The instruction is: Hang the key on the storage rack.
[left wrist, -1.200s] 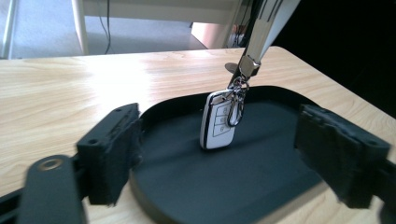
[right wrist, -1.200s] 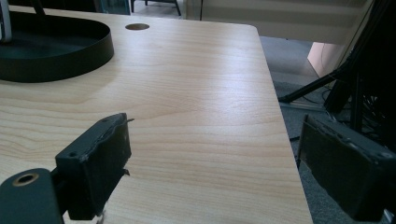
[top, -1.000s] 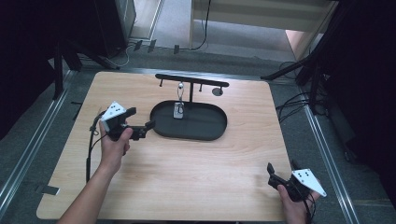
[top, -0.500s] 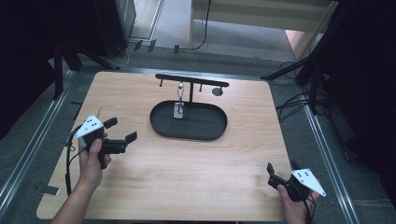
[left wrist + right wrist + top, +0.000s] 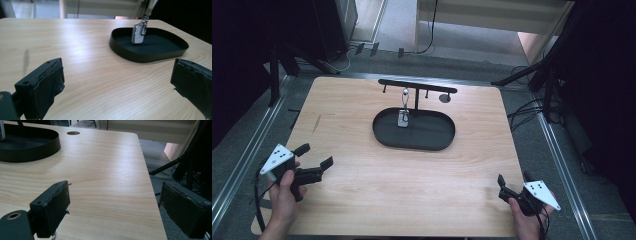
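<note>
High view: left gripper [image 5: 314, 164] at near-left table [image 5: 462, 165] corner, jaws spread, empty; right gripper [image 5: 512, 187] at near-right edge, spread, empty. Key fob [image 5: 403, 118] hanging from rack [image 5: 417, 86] over black tray [image 5: 432, 140], well apart from both.

Left gripper view: jaws wide, fob [image 5: 138, 33] ahead above tray [image 5: 150, 56].

Right gripper view: jaws wide over table edge.

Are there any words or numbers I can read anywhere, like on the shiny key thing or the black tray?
No words or numbers can be read.
Key fob: silvery, hanging over the black tray; any marks on it are too blurred to read.
Left gripper and right gripper: the grey plates on top bear small dark dots, no letters.
Table: plain wood grain, no label.
</note>
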Demonstrator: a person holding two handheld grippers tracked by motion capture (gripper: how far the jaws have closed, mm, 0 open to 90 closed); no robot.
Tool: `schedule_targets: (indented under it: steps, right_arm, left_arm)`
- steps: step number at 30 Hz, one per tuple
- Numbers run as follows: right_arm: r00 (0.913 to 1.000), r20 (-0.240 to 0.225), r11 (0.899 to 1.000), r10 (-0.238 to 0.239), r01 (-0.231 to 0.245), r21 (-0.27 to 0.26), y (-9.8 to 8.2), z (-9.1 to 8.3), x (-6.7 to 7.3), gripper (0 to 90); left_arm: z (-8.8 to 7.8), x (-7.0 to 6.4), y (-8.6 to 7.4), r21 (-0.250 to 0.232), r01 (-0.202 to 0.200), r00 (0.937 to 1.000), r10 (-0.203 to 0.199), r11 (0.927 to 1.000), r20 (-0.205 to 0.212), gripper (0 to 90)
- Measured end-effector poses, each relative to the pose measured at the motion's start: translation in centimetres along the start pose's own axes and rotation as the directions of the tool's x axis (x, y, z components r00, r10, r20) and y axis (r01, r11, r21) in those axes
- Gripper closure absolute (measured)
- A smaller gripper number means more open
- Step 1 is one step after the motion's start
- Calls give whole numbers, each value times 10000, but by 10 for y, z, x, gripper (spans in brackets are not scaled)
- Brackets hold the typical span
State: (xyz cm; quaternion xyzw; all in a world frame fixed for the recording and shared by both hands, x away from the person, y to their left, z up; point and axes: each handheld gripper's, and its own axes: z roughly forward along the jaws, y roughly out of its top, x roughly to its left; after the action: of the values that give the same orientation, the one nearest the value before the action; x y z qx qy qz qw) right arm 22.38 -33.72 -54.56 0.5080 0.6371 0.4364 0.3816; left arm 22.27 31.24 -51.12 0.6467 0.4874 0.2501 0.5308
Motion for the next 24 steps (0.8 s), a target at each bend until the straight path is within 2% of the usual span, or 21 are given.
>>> schedule_targets:
  steps: [1,2,6,8,11,14,15,17,20,23,24]
  right_arm:
    - [10000,4,10000,0,0,0,0,0,0,98]
    - [10000,4,10000,0,0,0,0,0,0,98]
    - [10000,9,10000,23,-23,28,0,0,0,98]
    - [10000,32,10000,1,-2,58,0,0,1,98]
    - [10000,41,10000,-12,12,64,0,0,1,98]
    - [10000,52,10000,-26,25,63,0,0,1,98]
    - [10000,57,10000,-28,27,64,0,0,1,98]
    - [10000,56,10000,-19,18,67,0,0,1,98]
    - [10000,59,10000,-24,24,67,0,0,1,98]
    - [10000,50,10000,-11,11,58,0,0,1,98]
    - [10000,46,10000,6,-6,63,0,0,1,98]
  left_arm:
    - [-10,7,-6,8,64,9996,-63,10000,-260,0]
    - [-10,7,-6,8,64,9996,-63,10000,-260,0]
    - [-28,20,-17,-29,316,9974,-317,9995,-644,0]
    - [-42,29,-25,-34,421,9942,-423,9991,-993,0]
    - [-49,34,-31,-57,524,9918,-527,9986,-1167,0]
    - [-65,42,-41,-173,718,9876,-735,9973,-1388,0]
    - [-65,42,-41,-173,718,9876,-735,9973,-1388,0]
    - [-73,48,-46,-184,743,9830,-763,9971,-1671,0]
    - [-77,50,-49,-212,784,9796,-810,9967,-1839,0]
    - [-78,51,-54,-49,603,9763,-600,9982,-2080,0]
    - [-78,52,-56,-130,723,9755,-735,9973,-2072,0]
